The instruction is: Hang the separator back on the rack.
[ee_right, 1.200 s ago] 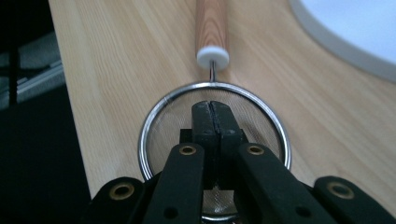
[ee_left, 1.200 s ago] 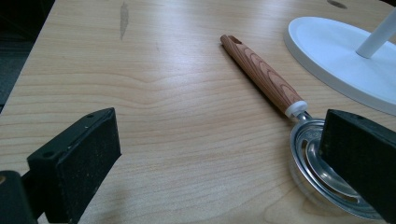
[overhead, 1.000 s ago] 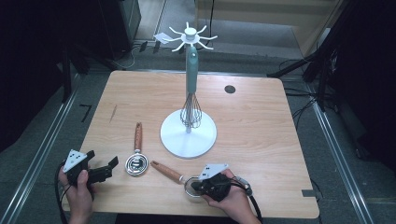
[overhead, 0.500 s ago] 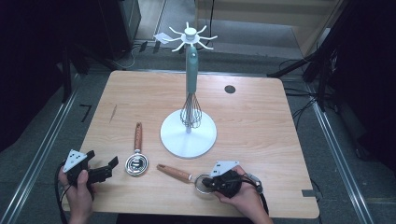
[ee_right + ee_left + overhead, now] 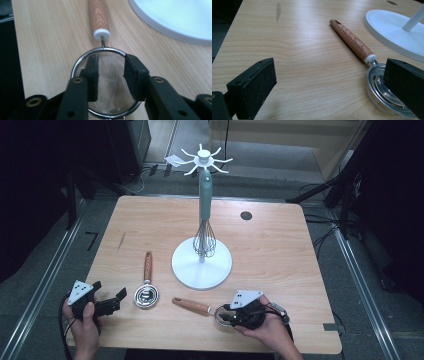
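Observation:
A strainer with a wooden handle [image 5: 192, 306] lies near the table's front edge. My right gripper [image 5: 222, 314] hovers over its mesh bowl [image 5: 111, 82]. Its jaws have just been opening and now stand a little apart above the mesh, pressing on nothing. The handle [image 5: 98, 15] points away from it. My left gripper [image 5: 108, 289] rests at the front left, wide open and empty. A slotted metal spoon [image 5: 145, 296] with a wooden handle lies just to its right, and one jaw covers part of the spoon's bowl [image 5: 377, 80] in the left gripper view.
A white utensil stand [image 5: 202, 265] rises from a round base mid-table, and a whisk [image 5: 204, 240] hangs from its teal post. The base [image 5: 175, 17] lies close beyond the strainer. A dark round hole [image 5: 246, 215] sits at the back right of the table.
My right gripper has slid to the right along the front edge, and the strainer has shifted with it. Its jaws, shut before, now stand apart. The left gripper has stayed put.

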Motion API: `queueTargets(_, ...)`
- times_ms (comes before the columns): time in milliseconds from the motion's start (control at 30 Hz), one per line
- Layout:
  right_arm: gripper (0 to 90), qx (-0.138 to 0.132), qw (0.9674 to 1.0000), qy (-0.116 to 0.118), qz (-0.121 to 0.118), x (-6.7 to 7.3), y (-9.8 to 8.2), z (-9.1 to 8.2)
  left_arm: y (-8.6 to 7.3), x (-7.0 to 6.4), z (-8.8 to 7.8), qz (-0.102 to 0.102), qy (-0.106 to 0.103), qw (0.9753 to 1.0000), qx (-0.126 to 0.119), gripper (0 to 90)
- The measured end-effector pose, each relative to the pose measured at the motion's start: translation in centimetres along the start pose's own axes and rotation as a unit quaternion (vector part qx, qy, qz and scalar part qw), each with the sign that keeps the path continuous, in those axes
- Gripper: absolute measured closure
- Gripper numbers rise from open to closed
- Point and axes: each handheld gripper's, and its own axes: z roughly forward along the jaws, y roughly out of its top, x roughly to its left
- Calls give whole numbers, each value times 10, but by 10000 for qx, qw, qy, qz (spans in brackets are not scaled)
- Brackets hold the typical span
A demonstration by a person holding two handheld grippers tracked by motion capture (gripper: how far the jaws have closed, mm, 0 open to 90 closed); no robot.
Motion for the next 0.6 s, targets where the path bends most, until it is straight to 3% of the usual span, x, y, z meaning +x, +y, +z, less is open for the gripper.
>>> queueTargets(300,628,189,9997,-62,-125,-7,25,0,0,1,-1,-9,-14,10000,-13,0)
queueTargets(600,660,556,9980,242,-146,-6,55,13,0,0,-1,2,-29,10000,-20,0)
